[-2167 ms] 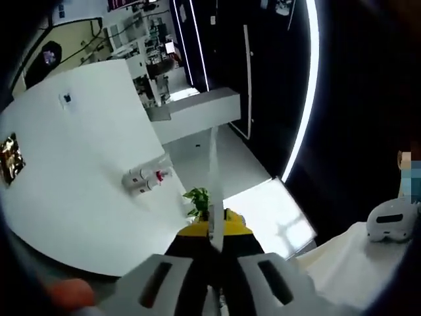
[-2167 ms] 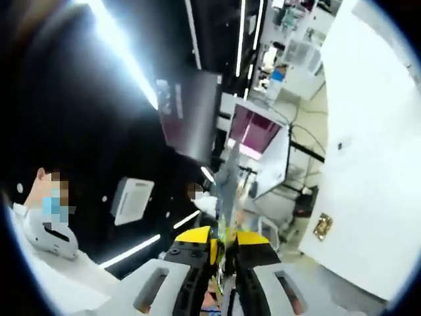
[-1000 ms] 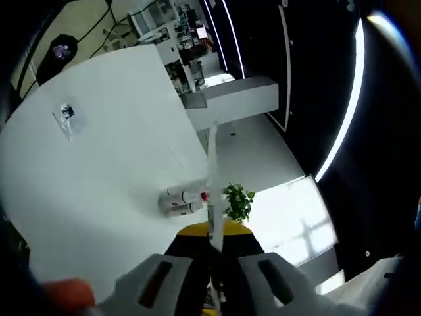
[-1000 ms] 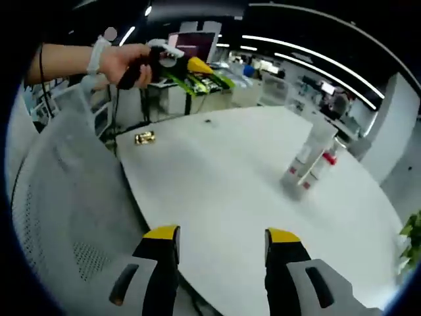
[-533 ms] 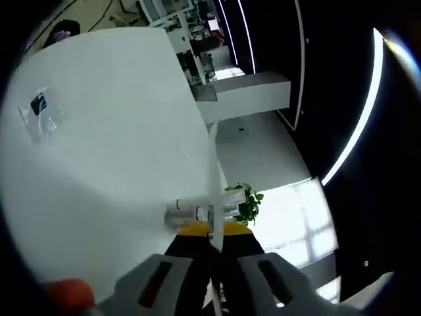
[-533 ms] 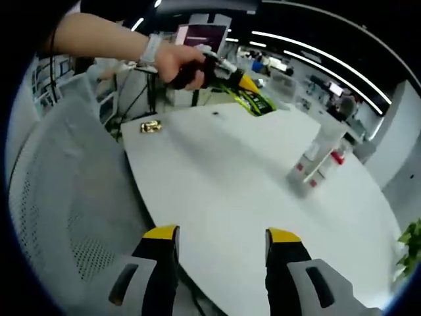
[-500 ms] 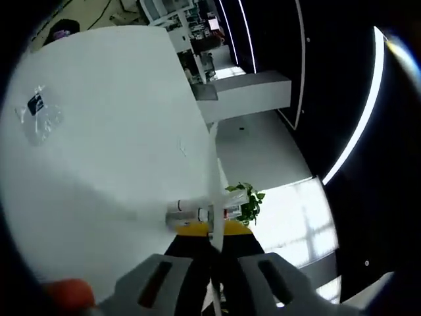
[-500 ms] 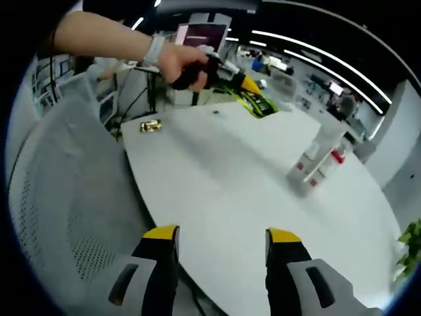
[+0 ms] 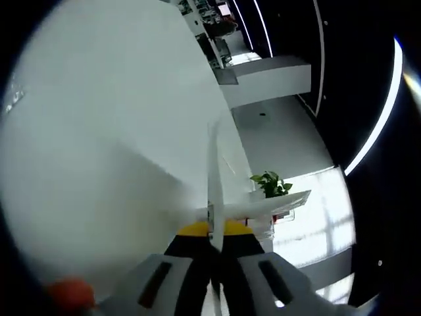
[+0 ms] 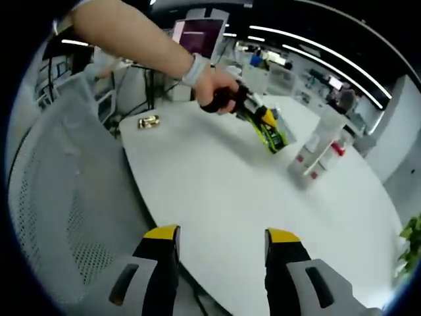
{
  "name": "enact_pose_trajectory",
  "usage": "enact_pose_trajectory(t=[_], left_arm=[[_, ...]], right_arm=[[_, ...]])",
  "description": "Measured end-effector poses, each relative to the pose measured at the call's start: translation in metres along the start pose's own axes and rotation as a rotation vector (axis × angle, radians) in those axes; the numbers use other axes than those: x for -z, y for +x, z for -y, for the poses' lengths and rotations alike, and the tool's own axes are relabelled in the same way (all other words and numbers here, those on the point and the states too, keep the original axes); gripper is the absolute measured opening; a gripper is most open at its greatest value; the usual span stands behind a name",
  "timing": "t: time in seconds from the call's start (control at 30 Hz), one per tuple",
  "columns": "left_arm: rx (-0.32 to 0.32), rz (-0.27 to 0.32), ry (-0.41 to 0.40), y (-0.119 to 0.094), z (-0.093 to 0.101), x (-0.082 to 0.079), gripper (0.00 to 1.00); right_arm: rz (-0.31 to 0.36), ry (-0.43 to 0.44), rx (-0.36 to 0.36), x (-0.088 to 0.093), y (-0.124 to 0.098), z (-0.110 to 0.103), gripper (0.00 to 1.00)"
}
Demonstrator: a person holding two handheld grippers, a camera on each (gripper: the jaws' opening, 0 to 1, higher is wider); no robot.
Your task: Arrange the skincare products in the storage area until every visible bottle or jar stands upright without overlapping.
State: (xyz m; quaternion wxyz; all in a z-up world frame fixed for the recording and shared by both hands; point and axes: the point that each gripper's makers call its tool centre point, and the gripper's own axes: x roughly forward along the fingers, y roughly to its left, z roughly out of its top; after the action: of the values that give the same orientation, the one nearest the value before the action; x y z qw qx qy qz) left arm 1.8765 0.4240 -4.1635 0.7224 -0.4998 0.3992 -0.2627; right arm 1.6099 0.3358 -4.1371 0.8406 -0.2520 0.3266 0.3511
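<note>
Left tool, clenched, is reaching toward skincare bottles | bottles are standing mid-worktop, just beyond its tip, tallest upright | right tool, released, is hanging well back at worktop's near edge

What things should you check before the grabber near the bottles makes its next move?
1. Bottles standing upright: ok, the tall white tube and the smaller ones beside it stand on the white table.
2. Bottles not overlapping: cannot tell, they stand bunched close together.
3. Left gripper close to the bottles: ok, its tip is right beside them.
4. Left gripper open, ready to grab: not ok, in the left gripper view its jaws are closed.
5. Right gripper open: ok, jaws apart and nothing between them.
6. Right gripper near the bottles: not ok, it is at the table's near edge.
</note>
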Motion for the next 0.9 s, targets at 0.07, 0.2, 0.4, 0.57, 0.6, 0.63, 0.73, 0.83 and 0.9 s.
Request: enact_pose_trajectory(t=[0.07, 0.2, 0.4, 0.57, 0.6, 0.63, 0.73, 0.83, 0.9], left_arm=[[-0.005, -0.001, -0.002, 0.005, -0.004, -0.001, 0.00], [-0.009, -0.005, 0.006, 0.012, -0.008, -0.004, 0.00], [-0.046, -0.040, 0.031, 0.021, -0.022, 0.001, 0.00], [-0.065, -0.056, 0.050, 0.026, -0.026, 0.008, 0.00], [-0.075, -0.060, 0.067, 0.027, -0.027, 0.009, 0.00], [-0.085, -0.064, 0.084, 0.028, -0.028, 0.010, 0.00], [-0.114, -0.056, 0.103, 0.030, -0.031, 0.012, 0.00], [-0.150, -0.056, 0.151, 0.031, -0.036, 0.011, 0.00], [-0.187, -0.059, 0.195, 0.030, -0.038, 0.011, 0.00]], right_arm=[[-0.004, 0.001, -0.001, 0.001, 0.000, 0.000, 0.54], [-0.010, 0.006, -0.003, 0.002, 0.001, -0.001, 0.54], [-0.011, 0.011, -0.010, 0.003, 0.001, -0.002, 0.54], [-0.011, 0.015, -0.007, 0.003, 0.001, -0.002, 0.54], [-0.012, 0.015, -0.007, 0.003, 0.001, -0.002, 0.54], [-0.012, 0.015, -0.006, 0.003, 0.001, -0.002, 0.54], [-0.011, 0.014, -0.006, 0.003, 0.001, -0.001, 0.54], [-0.012, 0.013, -0.006, 0.003, 0.001, -0.002, 0.54], [-0.013, 0.010, -0.009, 0.003, 0.001, -0.003, 0.54]])
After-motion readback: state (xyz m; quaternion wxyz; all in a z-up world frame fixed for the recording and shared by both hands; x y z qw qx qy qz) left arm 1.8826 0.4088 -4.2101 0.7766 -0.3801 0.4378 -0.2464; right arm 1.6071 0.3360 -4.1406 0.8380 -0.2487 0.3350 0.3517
